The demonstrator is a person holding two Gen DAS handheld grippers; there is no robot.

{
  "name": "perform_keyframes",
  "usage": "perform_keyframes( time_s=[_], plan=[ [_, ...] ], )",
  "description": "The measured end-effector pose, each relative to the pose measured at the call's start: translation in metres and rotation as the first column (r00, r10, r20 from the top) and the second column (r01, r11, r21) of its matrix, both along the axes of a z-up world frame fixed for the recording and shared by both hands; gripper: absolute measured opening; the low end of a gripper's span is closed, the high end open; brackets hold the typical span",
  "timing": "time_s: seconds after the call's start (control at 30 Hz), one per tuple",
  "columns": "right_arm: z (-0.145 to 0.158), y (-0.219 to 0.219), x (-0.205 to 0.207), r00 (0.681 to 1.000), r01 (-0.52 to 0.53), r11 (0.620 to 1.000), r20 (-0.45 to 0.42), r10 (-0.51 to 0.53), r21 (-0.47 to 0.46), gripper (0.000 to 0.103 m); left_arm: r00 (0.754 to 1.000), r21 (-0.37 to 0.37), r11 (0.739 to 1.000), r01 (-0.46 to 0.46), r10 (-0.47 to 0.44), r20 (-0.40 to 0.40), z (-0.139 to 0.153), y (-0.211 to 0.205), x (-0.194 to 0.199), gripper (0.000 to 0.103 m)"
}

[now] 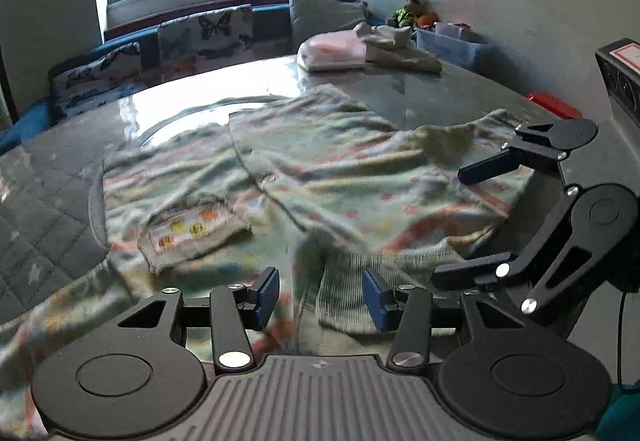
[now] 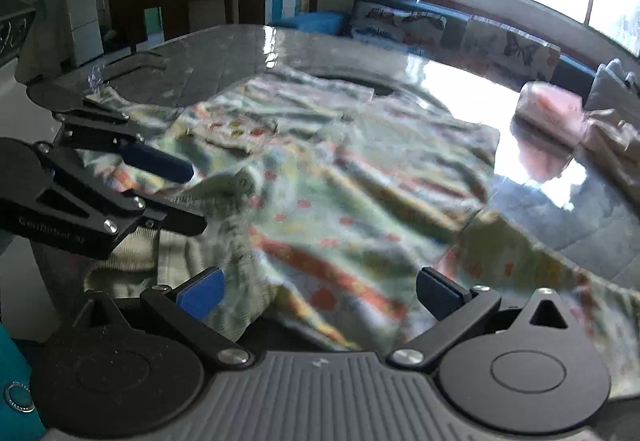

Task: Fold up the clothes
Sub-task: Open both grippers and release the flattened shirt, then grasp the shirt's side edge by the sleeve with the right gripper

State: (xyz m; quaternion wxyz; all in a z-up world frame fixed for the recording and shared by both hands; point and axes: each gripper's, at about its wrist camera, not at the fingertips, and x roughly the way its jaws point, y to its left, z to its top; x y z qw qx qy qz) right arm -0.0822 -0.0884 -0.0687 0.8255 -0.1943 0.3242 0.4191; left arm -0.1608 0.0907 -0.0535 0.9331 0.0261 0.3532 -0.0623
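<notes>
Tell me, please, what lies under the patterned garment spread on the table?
The patterned garment lies on the glossy table, whose bare surface and dark round inset show beyond the cloth. Whatever sits directly beneath the fabric is covered.

My left wrist view looks forward and down past the left gripper (image 1: 320,295), close above the pale green patterned knit garment (image 1: 320,169), facing the window. My right wrist view sits equally close behind the right gripper (image 2: 320,295), angled toward the doorway. Both share the garment, and each catches the other gripper.
</notes>
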Motion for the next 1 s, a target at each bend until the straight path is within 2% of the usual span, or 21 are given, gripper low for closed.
perform_keyframes(
  time_s=[0.07,0.17,0.33,0.4,0.53,0.67,0.77,0.87,1.0],
  plan=[
    [0.005,-0.003,0.004,1.0,0.025,1.0,0.013,-0.025,0.018,0.103,0.999,-0.01,1.0,0.009,-0.009,0.039,0.008,0.001,0.003,0.048],
    [0.007,-0.007,0.011,0.998,0.057,0.998,0.011,-0.058,0.037,0.103,0.995,-0.073,0.995,0.07,-0.064,0.072,0.013,0.002,0.013,0.049],
    [-0.003,-0.011,0.018,0.996,0.085,0.996,-0.026,-0.085,0.03,0.103,0.995,-0.117,0.988,0.102,-0.102,0.005,-0.004,-0.002,0.033,0.05],
    [-0.006,-0.013,0.017,0.996,0.084,0.996,-0.04,-0.083,0.026,0.103,0.994,-0.119,0.987,0.108,-0.109,0.003,-0.008,-0.002,0.034,0.052],
    [-0.002,-0.016,0.018,0.995,0.09,0.995,-0.045,-0.089,0.038,0.103,0.992,-0.18,0.976,0.122,-0.123,0.005,-0.005,0.001,0.035,0.052],
    [0.004,-0.017,0.023,0.994,0.106,0.992,-0.033,-0.104,0.064,0.103,0.996,-0.173,0.982,0.081,-0.072,0.061,0.006,0.008,0.035,0.054],
    [0.001,-0.014,0.031,0.992,0.12,0.99,-0.057,-0.116,0.08,0.103,0.999,-0.2,0.979,0.037,-0.031,0.032,0.002,0.017,0.046,0.055],
    [-0.009,-0.012,0.037,0.986,0.132,0.988,-0.109,-0.123,0.077,0.103,0.999,-0.198,0.979,0.048,-0.05,-0.009,-0.007,0.015,0.05,0.055],
    [-0.01,-0.017,0.037,0.985,0.136,0.987,-0.122,-0.125,0.086,0.103,0.999,-0.192,0.98,0.046,-0.05,-0.02,-0.012,0.014,0.048,0.056]
  ],
)
